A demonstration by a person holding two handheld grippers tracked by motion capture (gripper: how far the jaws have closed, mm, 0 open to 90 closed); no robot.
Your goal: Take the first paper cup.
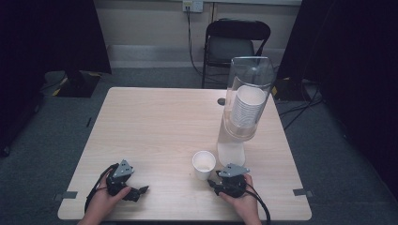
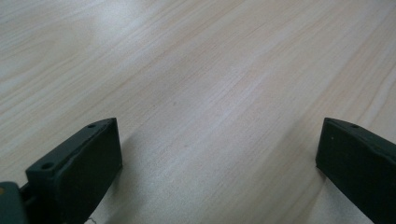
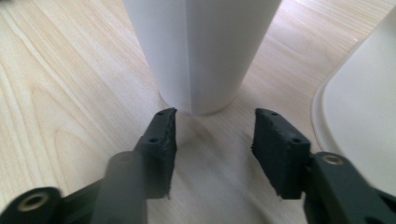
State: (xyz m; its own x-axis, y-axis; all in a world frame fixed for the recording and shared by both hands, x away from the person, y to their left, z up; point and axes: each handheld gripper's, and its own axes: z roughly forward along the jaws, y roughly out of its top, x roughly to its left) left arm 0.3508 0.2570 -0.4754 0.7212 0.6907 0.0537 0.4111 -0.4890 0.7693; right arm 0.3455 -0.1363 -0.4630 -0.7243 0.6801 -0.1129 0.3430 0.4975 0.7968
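A white paper cup [image 1: 203, 164] stands upright on the wooden table [image 1: 155, 126], just ahead of the right gripper [image 1: 217, 182]. In the right gripper view the cup [image 3: 203, 51] stands just past the jaw tips, which are parted with only bare table between them and press on nothing. To that gripper's right rises the white base of a cup dispenser [image 1: 247, 101], its clear tube holding a stack of cups. The left gripper [image 1: 141, 190] rests well apart, jaws spread wide over bare wood.

Left gripper [image 1: 141, 190] jaws wide; right gripper [image 1: 212, 180] jaws narrowed, empty.
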